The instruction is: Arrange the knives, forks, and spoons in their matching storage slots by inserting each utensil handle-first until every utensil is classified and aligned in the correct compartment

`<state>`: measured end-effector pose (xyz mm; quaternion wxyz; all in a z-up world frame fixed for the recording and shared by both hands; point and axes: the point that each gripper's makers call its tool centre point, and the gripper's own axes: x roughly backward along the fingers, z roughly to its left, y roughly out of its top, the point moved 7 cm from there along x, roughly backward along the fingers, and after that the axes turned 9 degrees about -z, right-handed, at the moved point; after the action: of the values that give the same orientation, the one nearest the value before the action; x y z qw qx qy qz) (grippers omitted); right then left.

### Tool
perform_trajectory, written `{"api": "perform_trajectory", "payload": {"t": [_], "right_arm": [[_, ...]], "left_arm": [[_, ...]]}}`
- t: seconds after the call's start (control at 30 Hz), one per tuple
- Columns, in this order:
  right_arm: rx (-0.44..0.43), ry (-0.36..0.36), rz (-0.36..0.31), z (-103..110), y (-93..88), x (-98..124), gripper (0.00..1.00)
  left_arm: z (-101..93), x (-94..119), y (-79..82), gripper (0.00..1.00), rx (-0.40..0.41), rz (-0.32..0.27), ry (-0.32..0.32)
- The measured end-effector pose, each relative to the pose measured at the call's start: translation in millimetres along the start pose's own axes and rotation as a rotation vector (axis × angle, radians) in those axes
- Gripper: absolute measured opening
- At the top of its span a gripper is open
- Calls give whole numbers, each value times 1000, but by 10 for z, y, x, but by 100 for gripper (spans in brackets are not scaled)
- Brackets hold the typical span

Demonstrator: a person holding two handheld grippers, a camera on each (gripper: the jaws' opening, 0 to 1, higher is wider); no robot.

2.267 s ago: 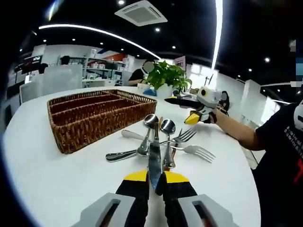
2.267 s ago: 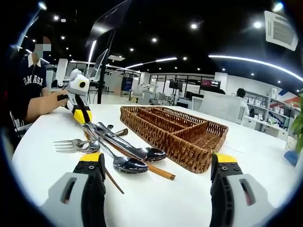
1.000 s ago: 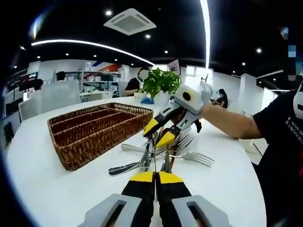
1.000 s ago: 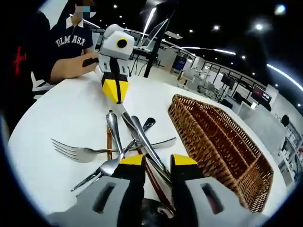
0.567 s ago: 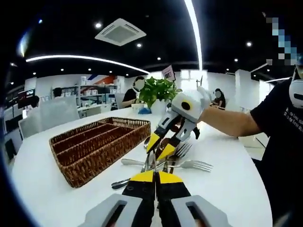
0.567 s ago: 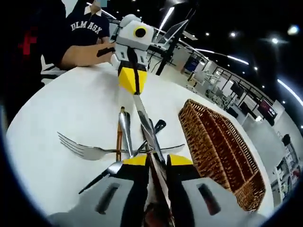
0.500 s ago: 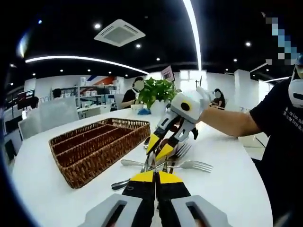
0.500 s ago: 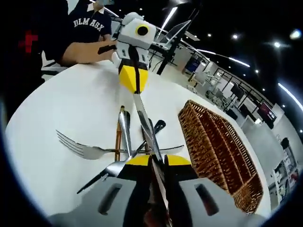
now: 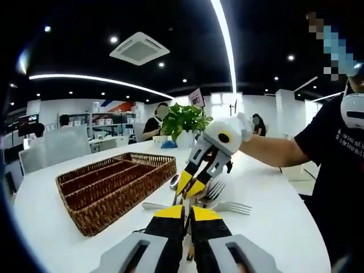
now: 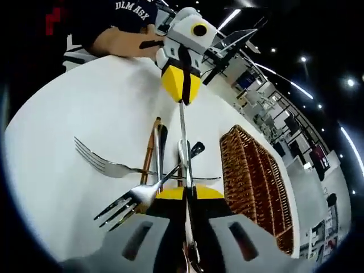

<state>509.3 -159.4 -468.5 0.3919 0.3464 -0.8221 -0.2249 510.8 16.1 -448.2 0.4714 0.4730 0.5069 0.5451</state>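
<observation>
Right gripper view: one knife (image 10: 183, 128), slim, steel, held level above the table (image 10: 51, 159) between two grippers, one at each end; right gripper (image 10: 188, 196) fingers together on the near end, left gripper (image 10: 181, 94) fingers together on the far end; judged a two-ended hold to steady the piece and turn it handle-first, though which end is the handle cannot be told. Beneath it, a loose heap on the table: fork (image 10: 122, 169) with tines toward the left of the view, second fork (image 10: 133, 199) crossing it, spoon (image 10: 161, 142) and a brown-handled piece lying beside. Wicker tray (image 10: 250, 182), long compartments, just right of the heap; none of the heap's pieces lies in it, so sorting is judged at its start.

Left gripper view: right gripper (image 9: 190, 188) reaches in from the right on a bare forearm, angled down toward the heap; left gripper (image 9: 186, 217) points forward and low, meeting it; wicker tray (image 9: 108, 185) to the left, its compartments showing no utensils.
</observation>
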Motion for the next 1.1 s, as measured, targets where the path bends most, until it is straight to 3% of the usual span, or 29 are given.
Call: {"api": "perform_trajectory", "payload": {"t": [0.17,0.27,0.47,0.77,0.9,0.97,1.1], "right_arm": [[-6,5,4,5,16,20,0],[-4,-5,5,-10,36,41,0],[-13,-55,12,-119,41,150,0],[-46,-130,-20,-242,173,302,0],[-113,-180,-130,-292,353,351,0],[-142,-199,-197,-312,468,382,0],[-189,-212,-321,-331,702,390,0]], "left_arm": [[-17,4,44,5,0,-39,-2],[34,44,105,9,-4,-91,31],[118,100,126,19,2,-130,93],[84,50,96,26,-9,-118,82],[65,-3,48,34,-10,-107,65],[36,-78,58,37,35,-130,34],[-51,-305,43,47,-20,-54,-20]]}}
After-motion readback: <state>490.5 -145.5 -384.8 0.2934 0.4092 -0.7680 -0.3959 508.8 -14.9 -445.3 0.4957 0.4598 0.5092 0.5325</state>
